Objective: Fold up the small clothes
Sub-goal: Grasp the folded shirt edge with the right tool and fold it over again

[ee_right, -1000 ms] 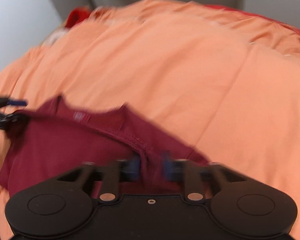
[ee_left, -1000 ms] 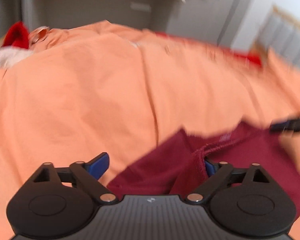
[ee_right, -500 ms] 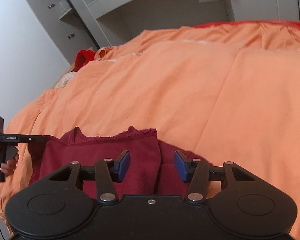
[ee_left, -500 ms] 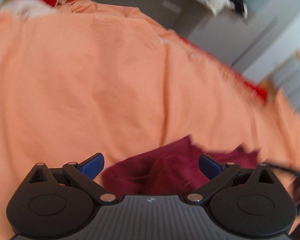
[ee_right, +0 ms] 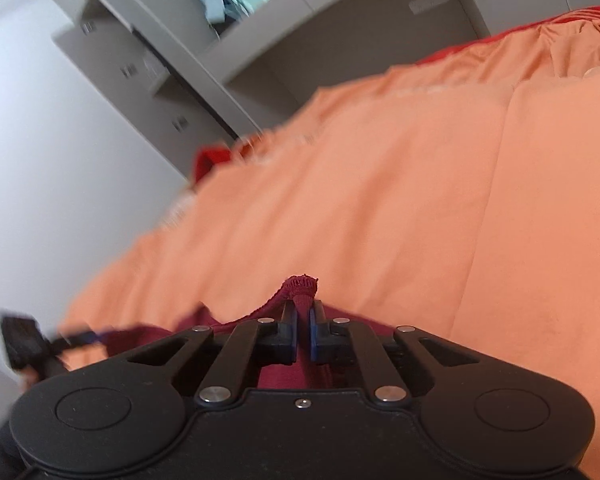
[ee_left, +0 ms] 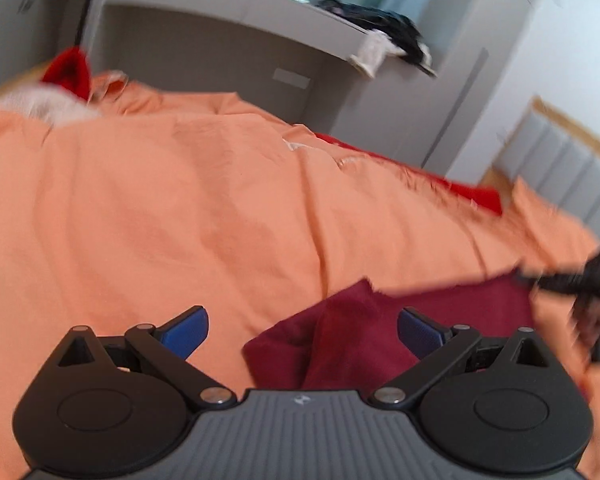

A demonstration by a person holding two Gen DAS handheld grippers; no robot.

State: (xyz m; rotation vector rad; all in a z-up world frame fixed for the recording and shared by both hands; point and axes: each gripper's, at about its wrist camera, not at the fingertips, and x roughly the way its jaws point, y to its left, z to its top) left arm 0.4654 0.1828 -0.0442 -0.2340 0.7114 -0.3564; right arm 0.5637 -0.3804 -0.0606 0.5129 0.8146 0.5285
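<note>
A dark red small garment (ee_left: 352,344) lies on the orange bedsheet (ee_left: 180,220). My left gripper (ee_left: 302,330) is open, its blue pads (ee_left: 186,330) spread wide, with a fold of the garment lying between them. My right gripper (ee_right: 303,330) is shut on the garment's hemmed edge (ee_right: 300,286), which bunches up above the fingertips. The right gripper also shows blurred at the right edge of the left wrist view (ee_left: 572,280), at the garment's far corner. The left gripper shows blurred at the left of the right wrist view (ee_right: 24,340).
The orange sheet covers the bed (ee_right: 420,200). A red and white pillow (ee_left: 66,74) lies at the head. Grey wardrobe and shelf units (ee_left: 228,44) stand behind, with dark clothes (ee_left: 384,30) on a shelf. A red cover edge (ee_left: 472,194) shows at the far side.
My right gripper, open half a second ago, has closed on the garment's hem. My left gripper let go of the garment a second ago and stays open; both views tilted upward.
</note>
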